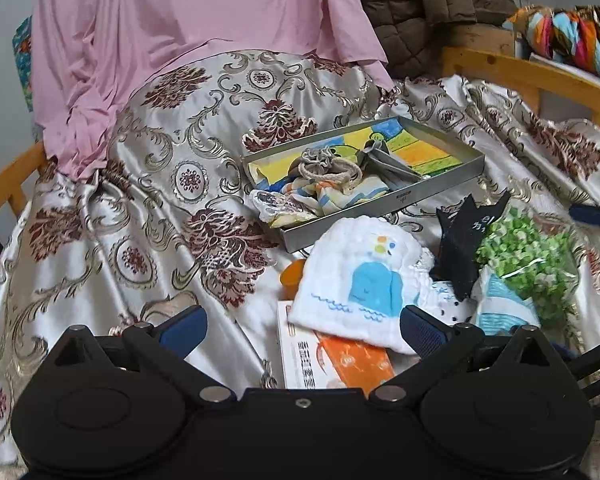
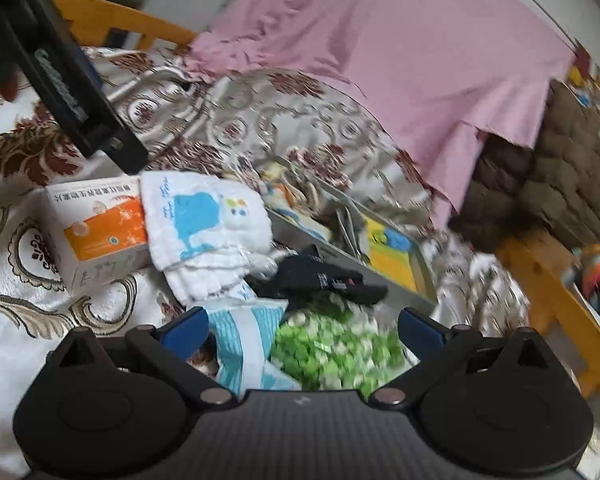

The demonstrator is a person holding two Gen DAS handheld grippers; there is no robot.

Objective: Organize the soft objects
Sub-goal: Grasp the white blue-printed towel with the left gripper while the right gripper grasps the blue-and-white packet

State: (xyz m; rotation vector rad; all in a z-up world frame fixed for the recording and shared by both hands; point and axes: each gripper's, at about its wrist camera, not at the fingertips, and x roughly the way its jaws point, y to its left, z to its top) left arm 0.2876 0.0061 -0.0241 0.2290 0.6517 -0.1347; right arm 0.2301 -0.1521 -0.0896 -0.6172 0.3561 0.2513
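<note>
A grey tray (image 1: 444,188) with a bright picture lining holds a drawstring pouch (image 1: 328,170) and small folded cloths. In front of it lie a white cloth with a blue whale (image 1: 364,280), a dark sock (image 1: 464,248), a green-and-white piece (image 1: 528,256) and a blue striped cloth (image 1: 504,308). My left gripper (image 1: 300,328) is open above the whale cloth's near edge, holding nothing. My right gripper (image 2: 300,328) is open over the green piece (image 2: 336,348) and striped cloth (image 2: 244,344). The whale cloth (image 2: 208,220), sock (image 2: 324,276) and tray (image 2: 380,264) lie beyond. The left gripper's body (image 2: 72,84) shows at upper left.
An orange-and-white box (image 1: 332,360) lies under the whale cloth; it also shows in the right wrist view (image 2: 96,228). A patterned satin cover (image 1: 140,200) spreads over the surface. A pink cloth (image 1: 172,40) and a brown quilted jacket (image 1: 416,12) are draped behind. A wooden rail (image 1: 520,72) borders the right.
</note>
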